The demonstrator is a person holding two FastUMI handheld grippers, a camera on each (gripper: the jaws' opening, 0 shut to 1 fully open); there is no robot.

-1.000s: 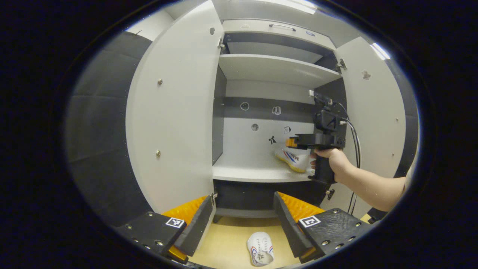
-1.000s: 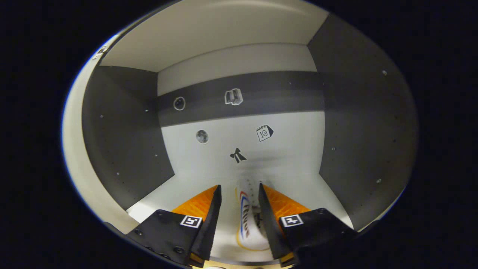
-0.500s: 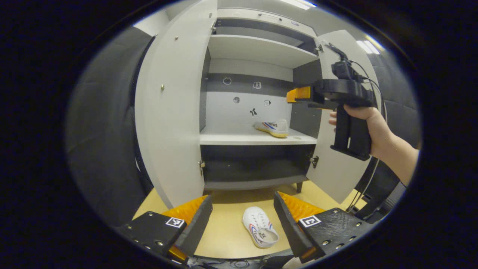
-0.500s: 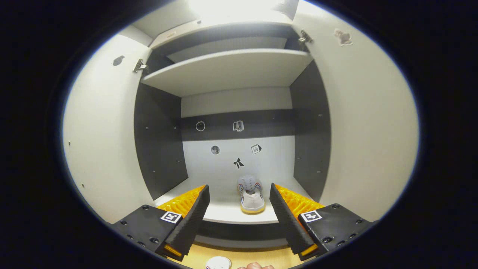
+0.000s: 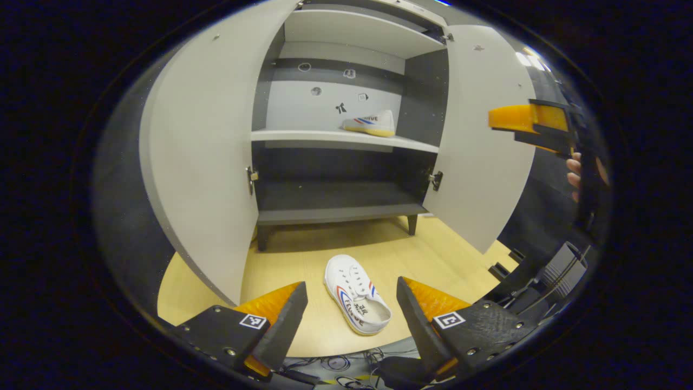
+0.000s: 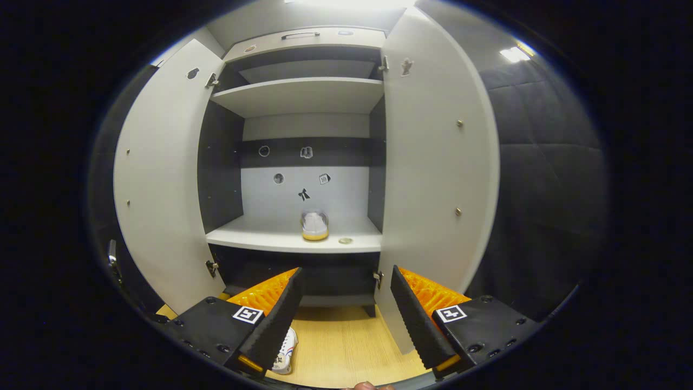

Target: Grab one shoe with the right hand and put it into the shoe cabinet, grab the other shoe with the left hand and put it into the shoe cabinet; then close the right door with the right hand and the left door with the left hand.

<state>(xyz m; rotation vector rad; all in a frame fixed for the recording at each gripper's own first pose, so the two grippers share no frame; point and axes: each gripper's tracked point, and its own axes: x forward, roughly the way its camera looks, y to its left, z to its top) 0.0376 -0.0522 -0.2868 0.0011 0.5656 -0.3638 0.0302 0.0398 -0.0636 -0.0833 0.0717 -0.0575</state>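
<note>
1. Pale wooden flooring [image 5: 303, 260] runs beneath a shoe cabinet [image 5: 335, 189] that stands with both doors swung wide, dark padded wall panels [image 6: 541, 179] behind it.
2. Inside, one white shoe [image 5: 371, 123] with red and blue stripes and a yellow sole sits on the middle shelf [image 5: 303, 135], toward its right side; in the right gripper view the same shoe [image 6: 314, 225] rests just below small stickers on the back panel [image 6: 303, 189].
3. On the floor in front of the cabinet, the second shoe [image 5: 356, 295] lies on its sole with its opening toward the camera, well apart from the cabinet's legs.
4. Low over it hangs the left gripper [image 5: 349, 311], fingers spread wide and holding nothing, the shoe framed between them but untouched.
5. At the right edge of the left gripper view, the right gripper [image 5: 514, 119] is held up by a hand [image 5: 576, 173] beside the open right door [image 5: 482, 146].
6. Seen from its own camera, the right gripper [image 6: 346, 309] is parted and empty, aimed at the cabinet's lower opening.
7. Facing it, the left door [image 6: 157, 179] and the right door [image 6: 433, 162] stand fully open.
8. A sliver of the floor shoe [image 6: 286, 352] peeks out beside the right gripper's left finger.
</note>
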